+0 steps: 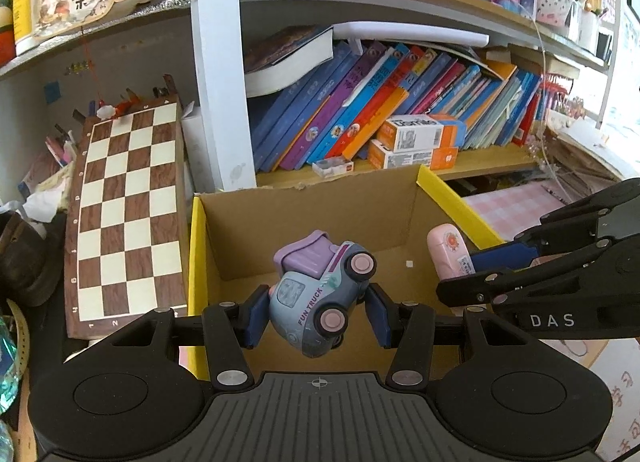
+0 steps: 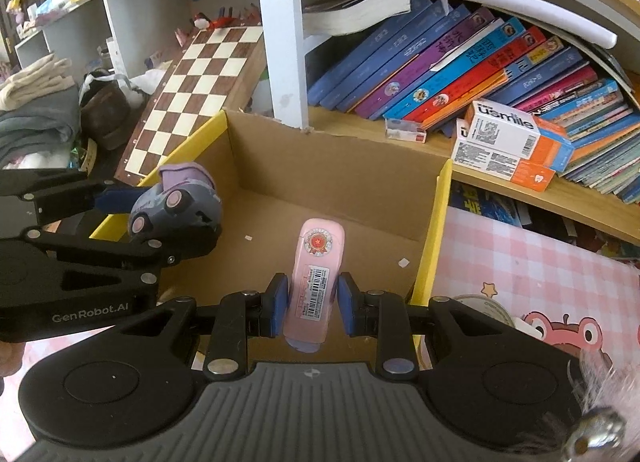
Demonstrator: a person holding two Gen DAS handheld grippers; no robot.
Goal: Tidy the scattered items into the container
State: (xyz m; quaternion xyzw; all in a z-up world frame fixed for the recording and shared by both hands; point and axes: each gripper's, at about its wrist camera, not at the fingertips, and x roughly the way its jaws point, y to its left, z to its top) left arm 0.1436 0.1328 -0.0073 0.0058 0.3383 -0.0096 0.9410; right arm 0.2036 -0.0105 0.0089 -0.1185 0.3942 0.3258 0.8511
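A grey-blue toy truck [image 1: 320,294] with a lilac top and pink wheels hangs tilted between the blue pads of my left gripper [image 1: 316,314], which is shut on it over the near left part of the cardboard box [image 1: 320,218]. The right wrist view shows the truck [image 2: 176,202] just inside the box's left yellow rim. My right gripper [image 2: 312,304] is shut on a pink oblong case [image 2: 316,274] with a barcode label, held above the box floor [image 2: 340,222]. From the left wrist view that case [image 1: 448,254] sits at the right gripper's tips over the box's right side.
The open box has yellow-taped side rims [image 2: 432,230] and a bare floor with small paper scraps. A chessboard [image 1: 124,214] leans left of it. Behind stands a shelf of slanted books [image 1: 380,102] and orange-white cartons [image 2: 516,142]. A pink checked cloth [image 2: 532,270] lies to the right.
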